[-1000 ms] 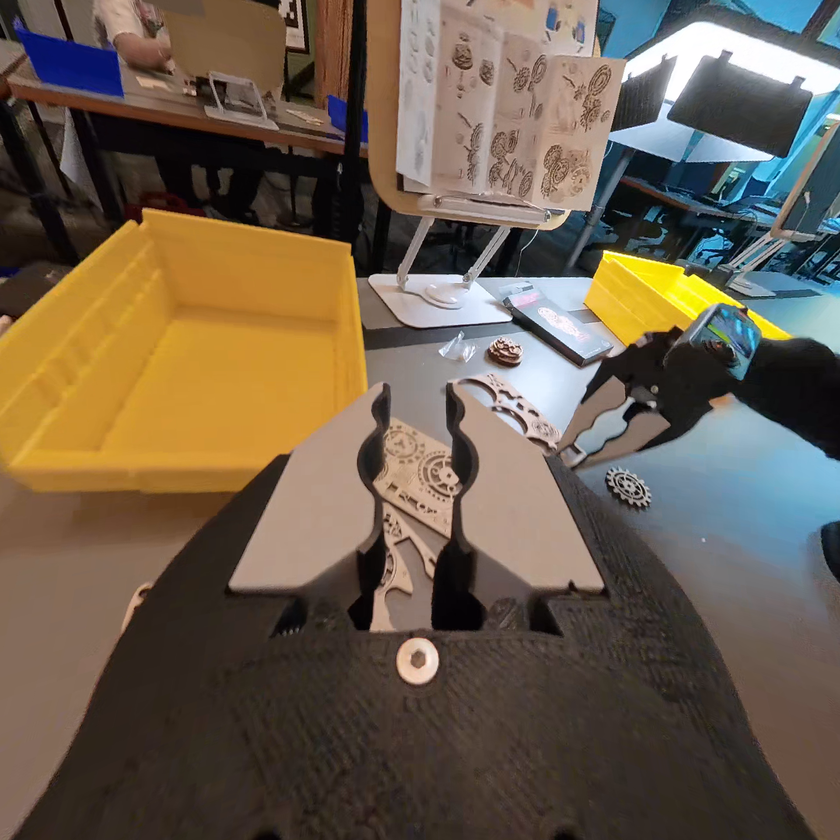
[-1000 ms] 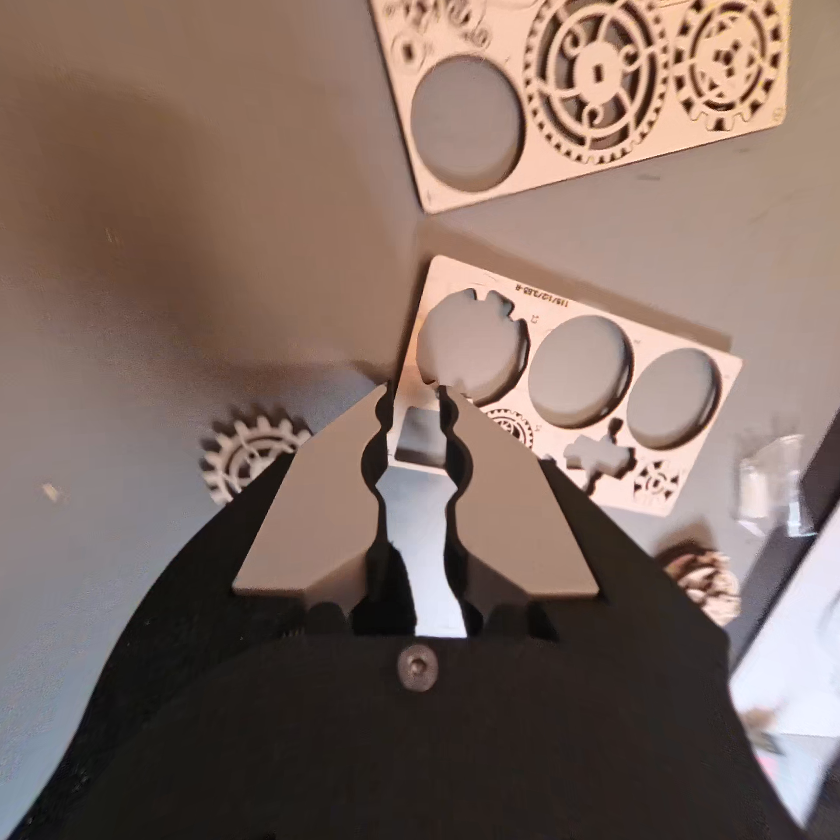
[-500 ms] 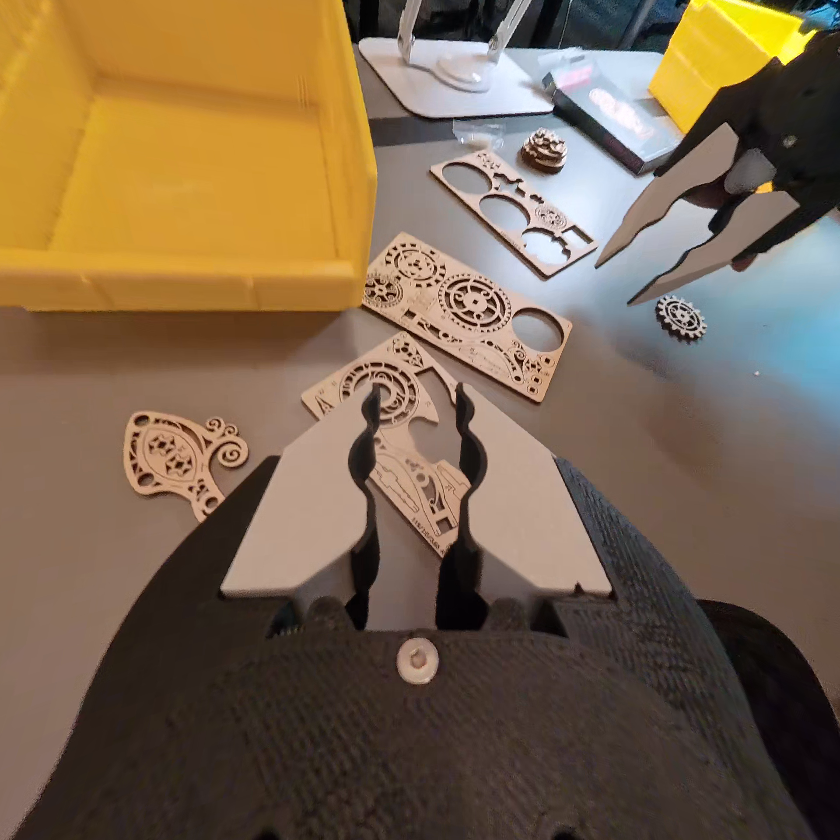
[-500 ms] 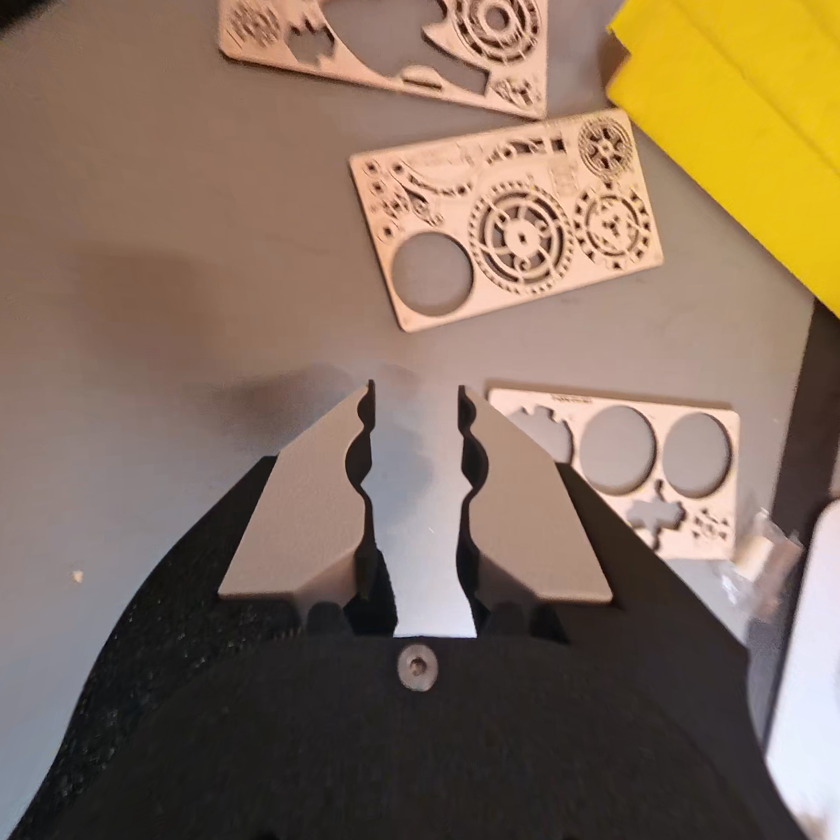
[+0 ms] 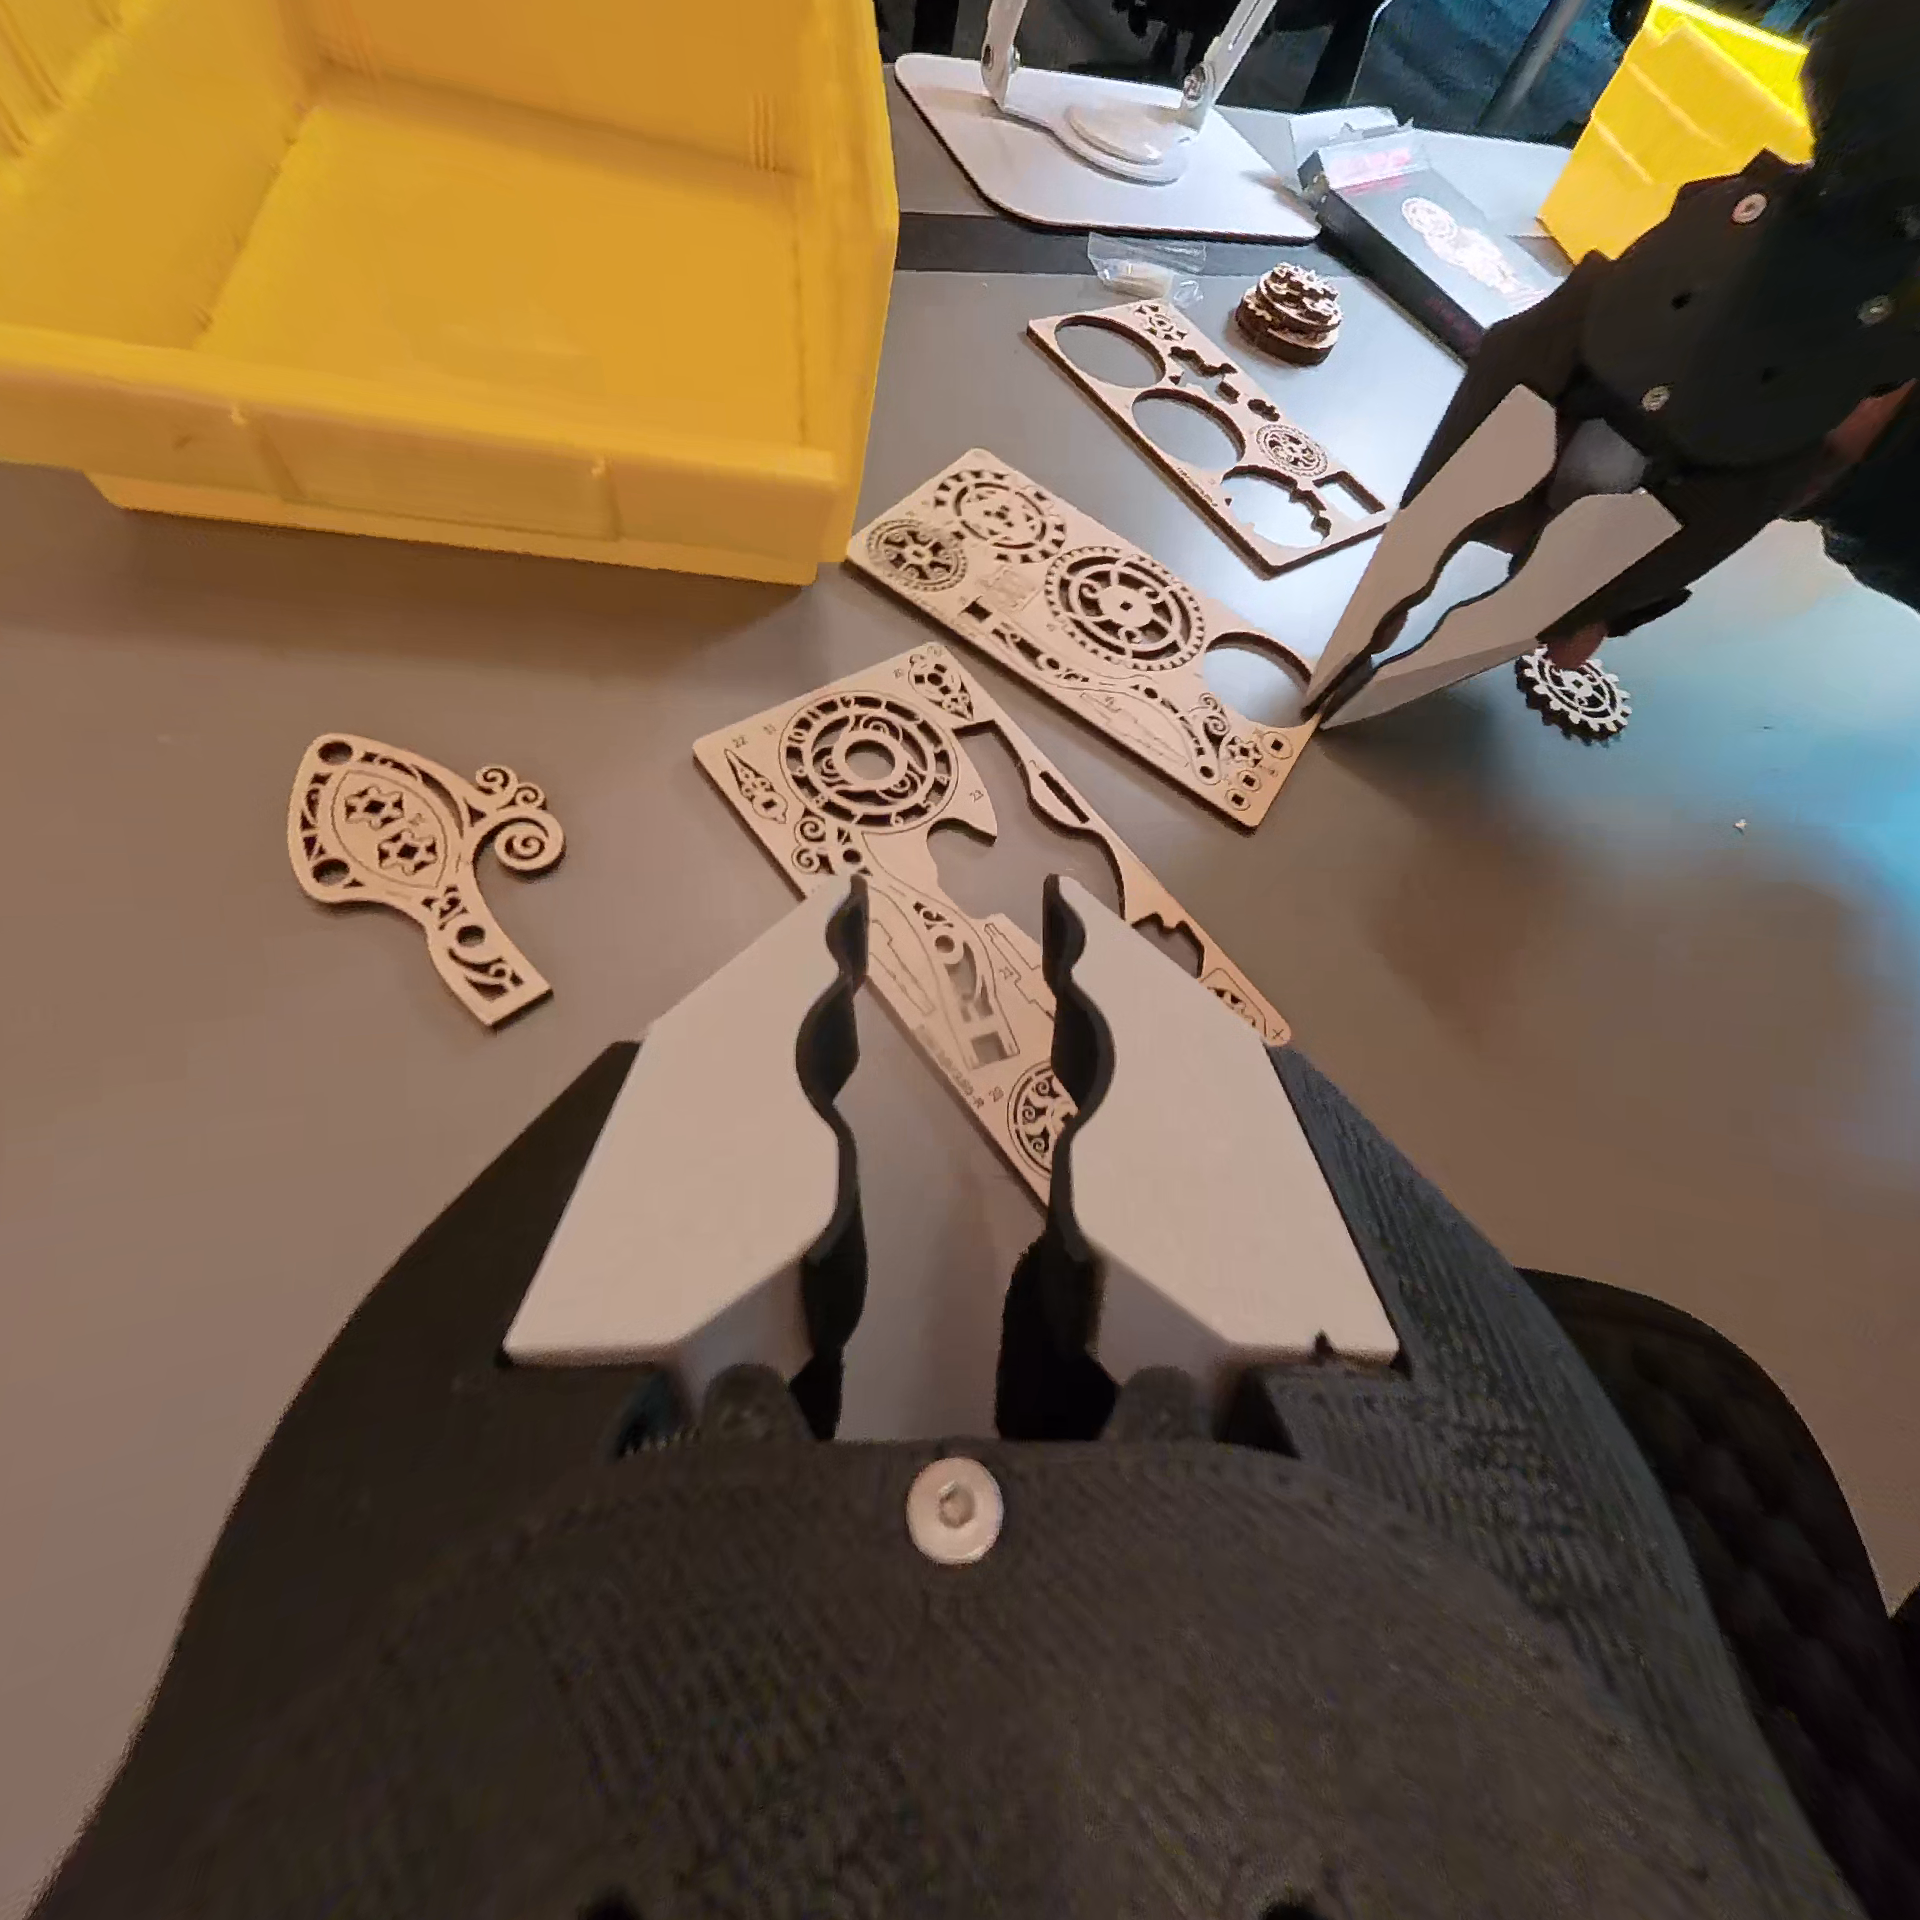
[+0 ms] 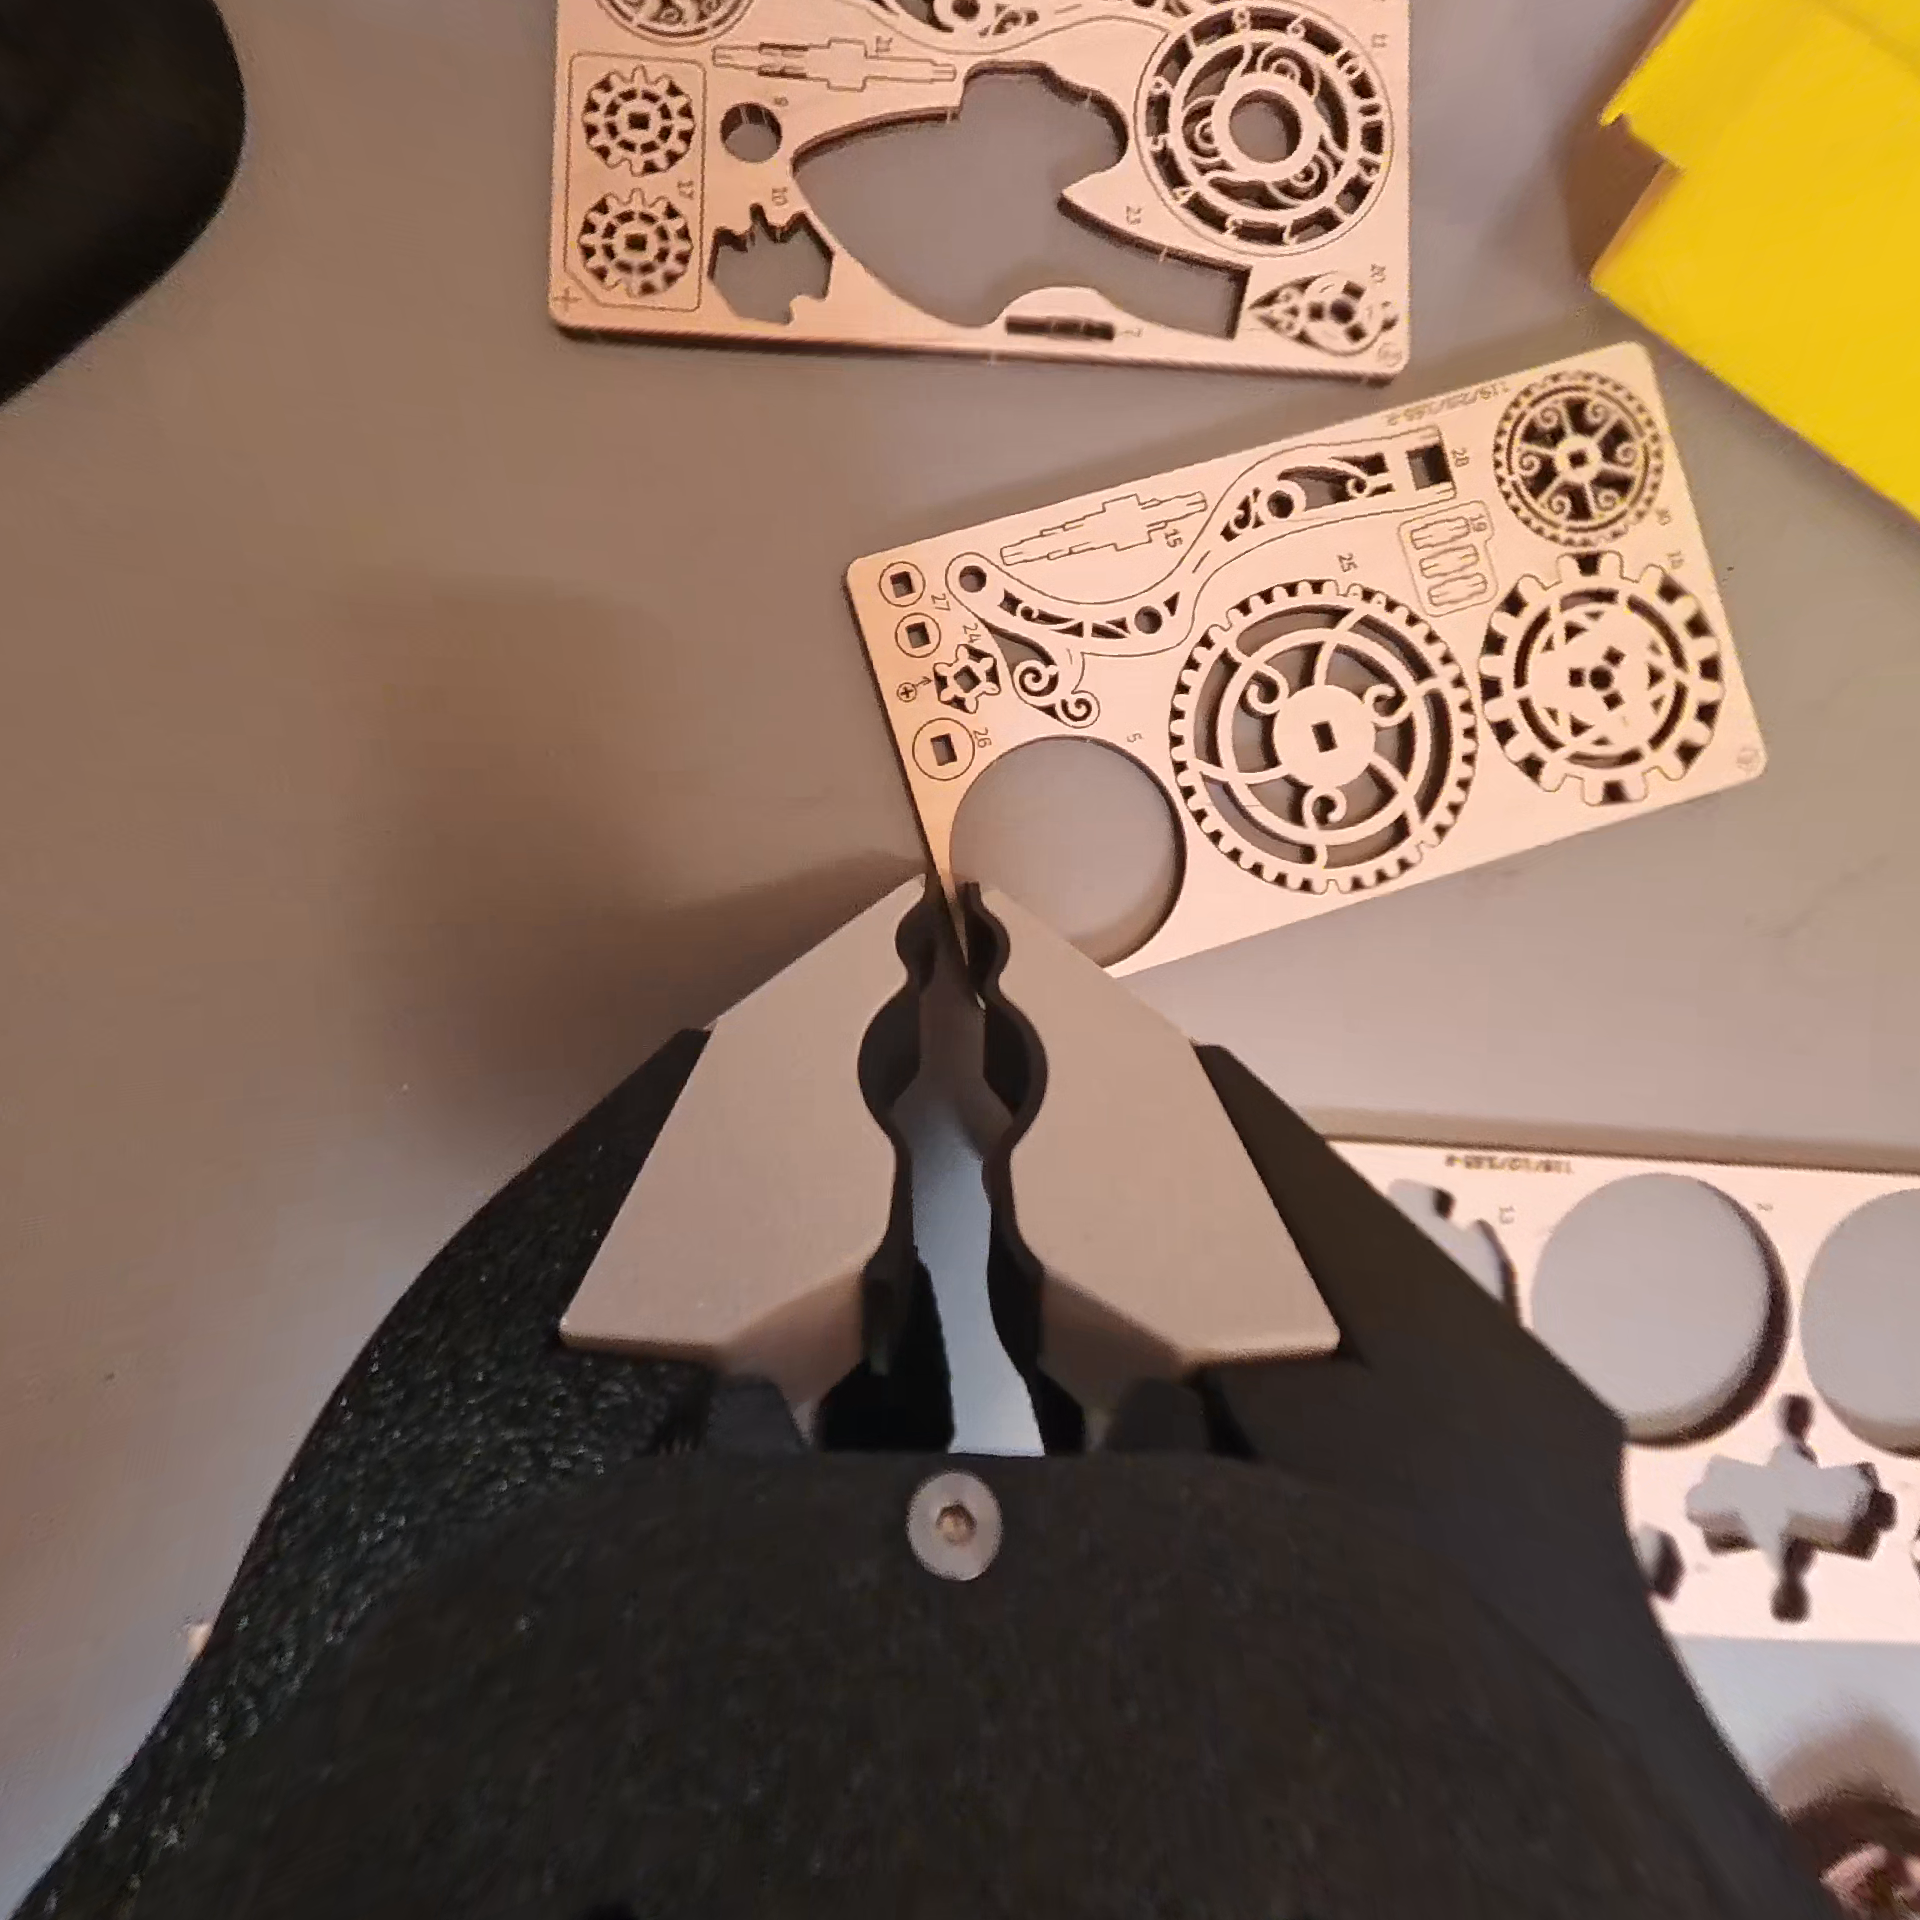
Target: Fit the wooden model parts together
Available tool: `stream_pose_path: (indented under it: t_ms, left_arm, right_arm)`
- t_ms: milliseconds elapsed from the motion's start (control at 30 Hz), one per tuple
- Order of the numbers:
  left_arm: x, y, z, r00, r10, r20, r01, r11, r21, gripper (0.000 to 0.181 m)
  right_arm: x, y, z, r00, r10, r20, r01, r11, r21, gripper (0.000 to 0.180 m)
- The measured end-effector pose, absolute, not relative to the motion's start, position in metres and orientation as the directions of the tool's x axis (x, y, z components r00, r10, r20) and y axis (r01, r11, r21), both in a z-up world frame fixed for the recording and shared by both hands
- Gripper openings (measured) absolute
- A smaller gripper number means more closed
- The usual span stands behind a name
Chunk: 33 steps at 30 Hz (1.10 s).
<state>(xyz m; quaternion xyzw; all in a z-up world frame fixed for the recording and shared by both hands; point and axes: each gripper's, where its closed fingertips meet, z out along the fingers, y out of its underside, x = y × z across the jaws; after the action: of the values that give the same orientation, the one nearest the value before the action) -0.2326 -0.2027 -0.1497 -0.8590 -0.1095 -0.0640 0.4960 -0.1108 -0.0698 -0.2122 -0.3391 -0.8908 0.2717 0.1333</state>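
Observation:
Three flat wooden part sheets lie on the grey table. My left gripper [image 5: 951,904] is open and empty, just above the near sheet [image 5: 862,769], which has a large ring. My right gripper [image 6: 948,906] is shut on the near corner of the middle gear sheet [image 6: 1351,686]. The left wrist view shows the same grip, with the right gripper [image 5: 1325,712] on the middle sheet [image 5: 1081,603]. The far sheet [image 5: 1195,426] has round holes. A loose ornate piece [image 5: 405,852] lies left, and a loose gear [image 5: 1569,691] lies behind the right gripper.
A large yellow bin [image 5: 416,312] stands at the back left and a second yellow bin [image 5: 1683,114] at the back right. A stacked gear assembly [image 5: 1288,312], a small plastic bag [image 5: 1143,260], a black box [image 5: 1455,239] and a white stand base [image 5: 1091,135] sit behind the sheets. About 20 cm separates my left fingertips from my right. From my left tips it is roughly 12 cm to the loose ornate piece [image 5: 405,852]; from my right, 30 cm.
My right gripper came down from above the table to the middle sheet's corner and closed on it. My left gripper tilted down toward the near sheet and stayed open.

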Motion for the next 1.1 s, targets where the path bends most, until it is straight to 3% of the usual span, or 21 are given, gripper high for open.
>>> stream_pose_path:
  t_ms: [400, 667, 1100]
  left_arm:
    - [-0.228, -0.197, -0.165, 0.962, 0.112, 0.250, 0.272, -0.492, -0.827, 0.032]
    - [-0.224, -0.191, -0.166, 0.964, 0.096, 0.248, 0.262, -0.494, -0.829, 0.031]
    - [-0.160, -0.170, -0.140, 0.989, -0.064, 0.132, 0.085, -0.486, -0.870, 0.033]
  right_arm:
    - [-0.064, -0.089, -0.202, -0.652, 0.752, 0.096, 0.566, 0.567, -0.598, 0.000]
    - [-0.031, -0.104, -0.201, -0.607, 0.795, 0.016, 0.596, 0.468, -0.652, 0.000]
    - [0.013, -0.100, -0.203, -0.378, 0.926, -0.001, 0.666, 0.271, -0.695, 0.002]
